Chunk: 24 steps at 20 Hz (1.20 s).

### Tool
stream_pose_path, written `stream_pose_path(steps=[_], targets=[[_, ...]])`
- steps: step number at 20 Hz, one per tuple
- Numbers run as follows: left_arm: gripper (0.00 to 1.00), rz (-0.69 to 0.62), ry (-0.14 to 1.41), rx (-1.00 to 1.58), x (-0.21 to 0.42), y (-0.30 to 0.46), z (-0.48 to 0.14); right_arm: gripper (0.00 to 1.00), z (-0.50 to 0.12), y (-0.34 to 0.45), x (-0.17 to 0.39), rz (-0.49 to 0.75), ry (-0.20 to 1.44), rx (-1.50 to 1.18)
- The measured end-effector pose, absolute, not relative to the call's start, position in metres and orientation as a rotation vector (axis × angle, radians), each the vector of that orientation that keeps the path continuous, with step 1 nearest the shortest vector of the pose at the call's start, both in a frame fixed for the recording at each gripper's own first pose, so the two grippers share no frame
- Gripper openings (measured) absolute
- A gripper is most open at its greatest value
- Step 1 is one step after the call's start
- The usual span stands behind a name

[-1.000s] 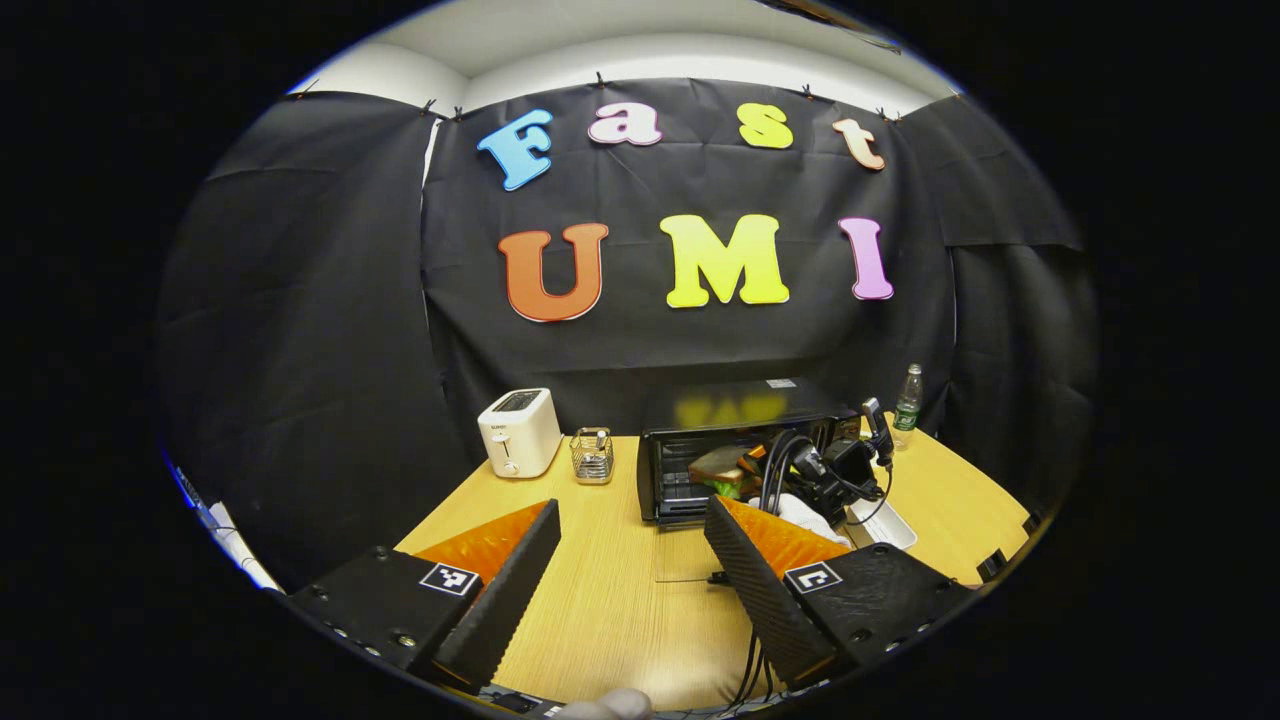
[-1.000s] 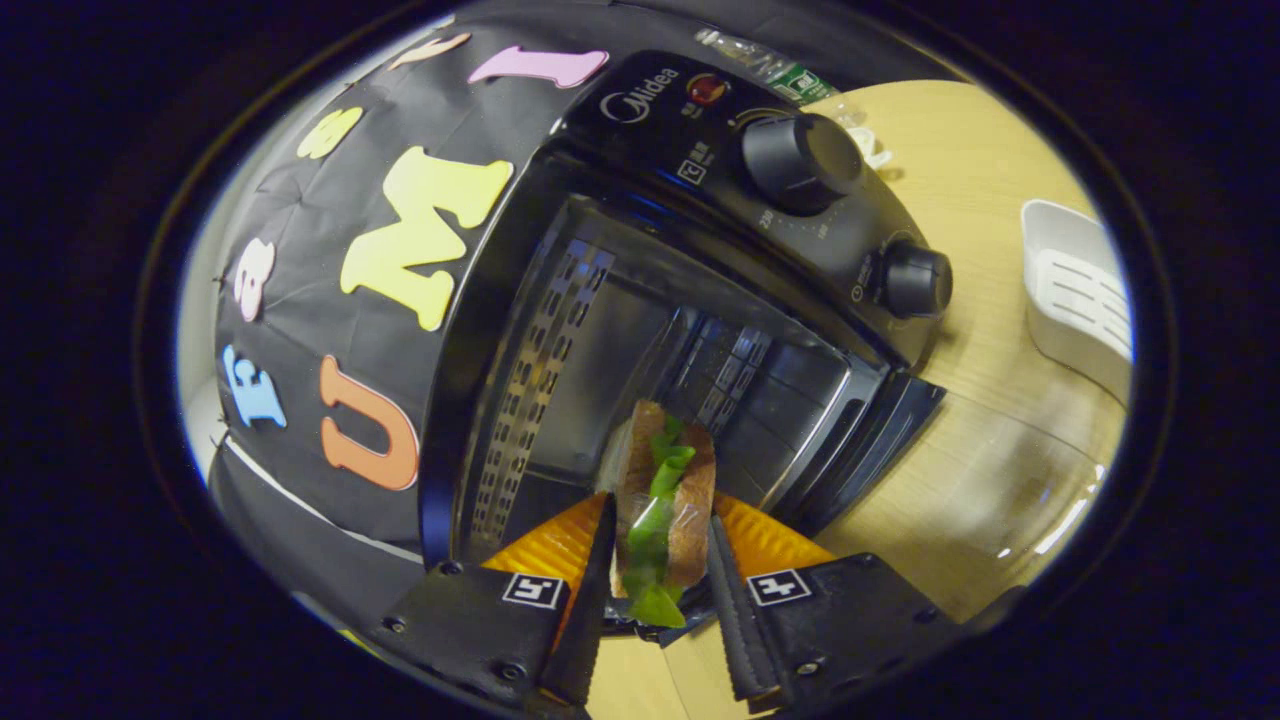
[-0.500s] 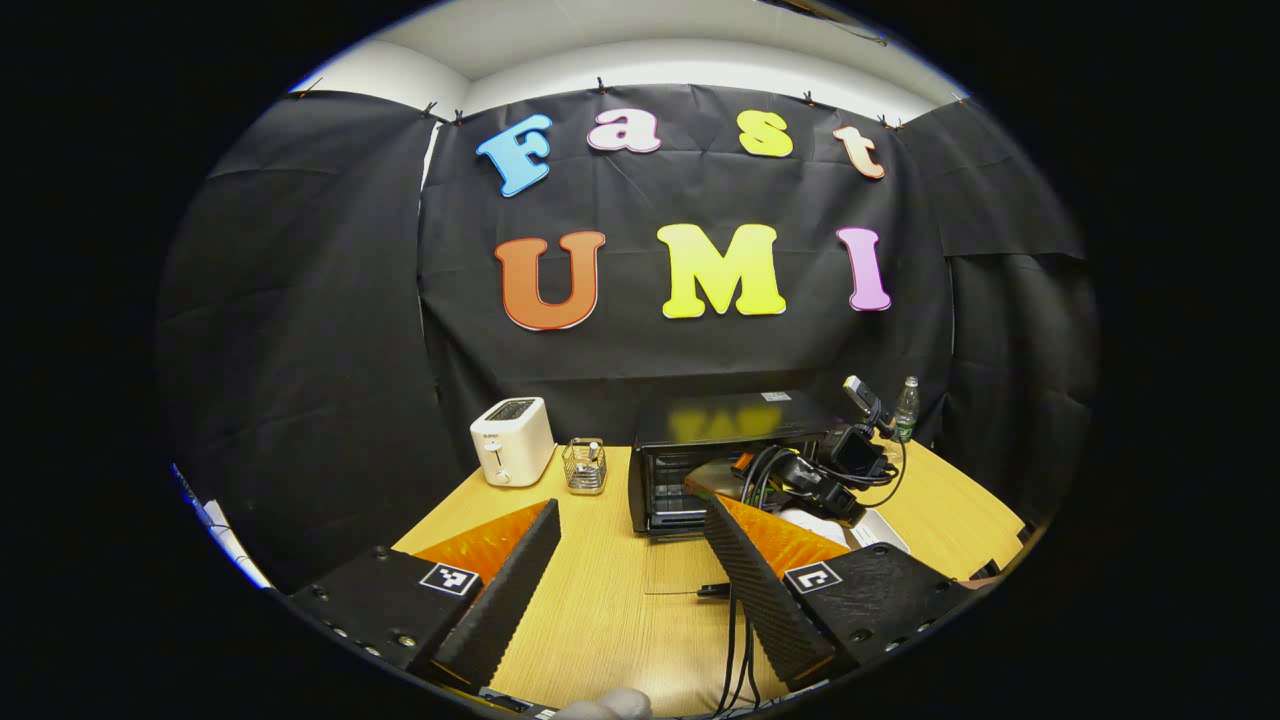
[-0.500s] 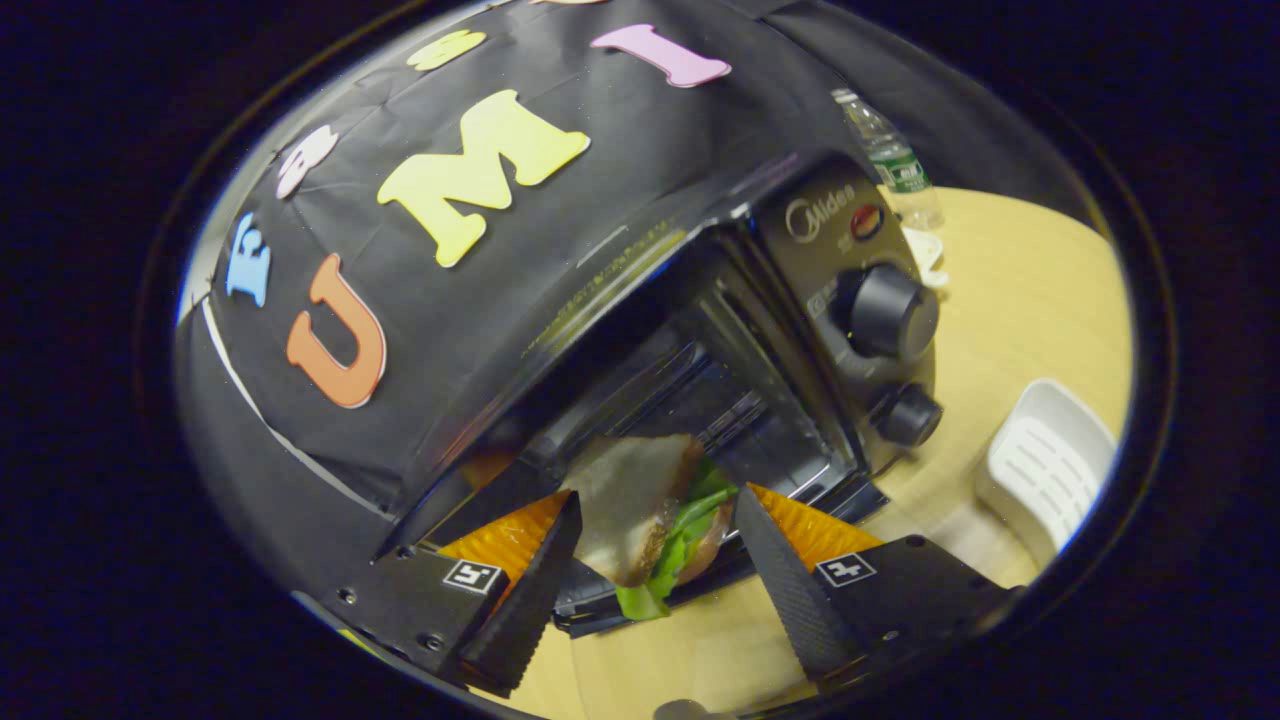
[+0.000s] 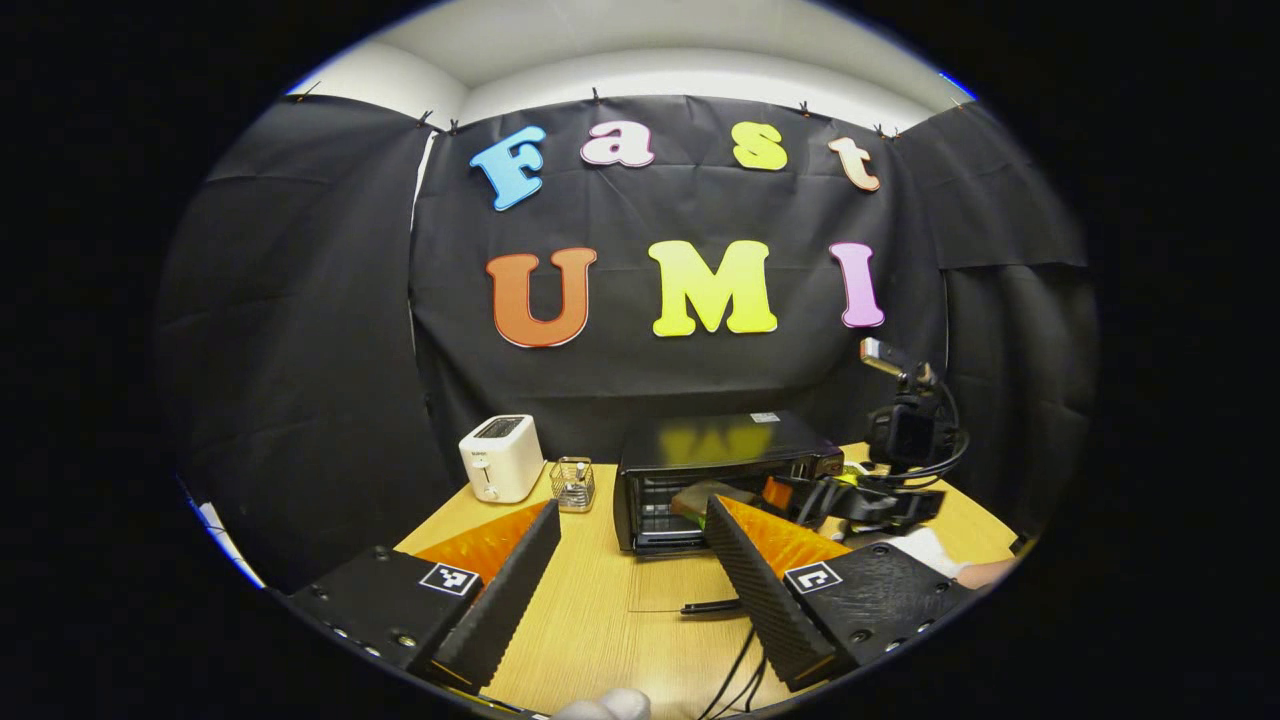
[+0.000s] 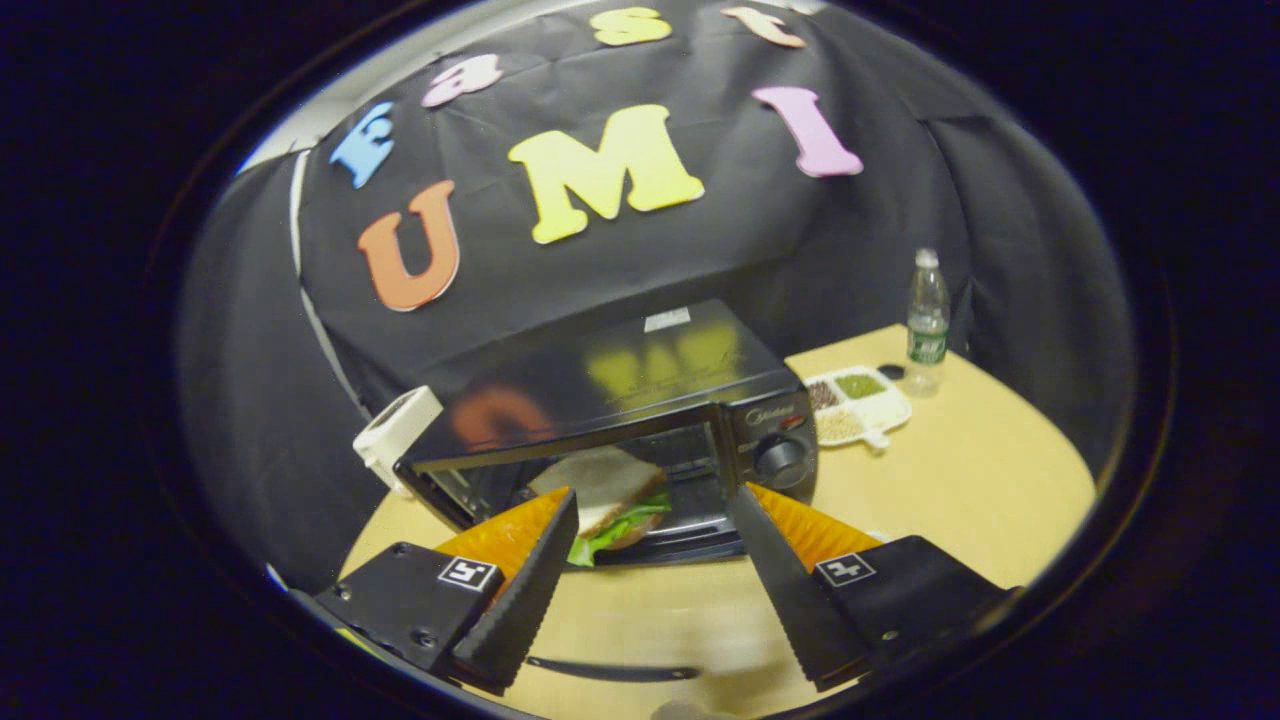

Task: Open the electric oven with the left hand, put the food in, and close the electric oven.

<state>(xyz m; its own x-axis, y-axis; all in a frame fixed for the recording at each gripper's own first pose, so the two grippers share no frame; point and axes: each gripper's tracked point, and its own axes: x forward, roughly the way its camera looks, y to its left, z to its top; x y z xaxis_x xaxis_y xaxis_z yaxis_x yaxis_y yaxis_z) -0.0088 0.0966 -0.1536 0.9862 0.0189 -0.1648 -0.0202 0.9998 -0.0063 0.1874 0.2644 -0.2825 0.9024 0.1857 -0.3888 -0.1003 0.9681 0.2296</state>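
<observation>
Square-marked black tongs point(image 5: 628, 585), dangling cables point(image 5: 735, 680)

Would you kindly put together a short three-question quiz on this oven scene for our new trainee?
1. True or false: the sandwich with green lettuce lies inside the black electric oven, free of the right gripper.
2. Which stands nearest the oven's left side in the left gripper view? A) small wire basket B) white toaster C) clear plastic bottle
3. Fill in: the oven's glass door lies ____ on the wooden table, in front of the left gripper.

Key: 1 true; 2 A; 3 open, folded down flat.
</observation>
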Motion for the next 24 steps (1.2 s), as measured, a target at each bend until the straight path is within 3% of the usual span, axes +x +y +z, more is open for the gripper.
stream_pose_path(steps=[2,8,9,10,17,18,19,24], targets=[[0.95,0.019,0.180,0.000,-0.005,0.091,-0.161,1.00,-0.265,0.247,0.167,0.194,0.398,0.137],[0.95,0.032,0.268,0.022,0.007,0.076,-0.213,1.00,-0.210,0.160,0.111,0.164,0.324,0.054],[0.95,0.036,0.294,0.019,0.009,0.073,-0.225,0.90,-0.201,0.146,0.104,0.149,0.307,0.056],[0.95,0.035,0.315,0.024,0.011,0.070,-0.235,1.00,-0.194,0.133,0.094,0.140,0.299,0.056],[0.95,-0.027,0.434,0.051,0.027,0.032,-0.298,1.00,-0.166,0.040,0.059,0.016,0.266,0.048],[0.95,-0.036,0.456,0.040,0.026,0.024,-0.309,0.90,-0.170,0.033,0.054,0.009,0.293,0.067],[0.95,-0.048,0.478,0.026,0.026,0.015,-0.319,1.00,-0.170,0.027,0.049,0.006,0.304,0.092],[0.96,-0.094,0.588,-0.024,0.030,-0.019,-0.369,1.00,-0.169,-0.006,0.036,-0.036,0.316,0.093]])
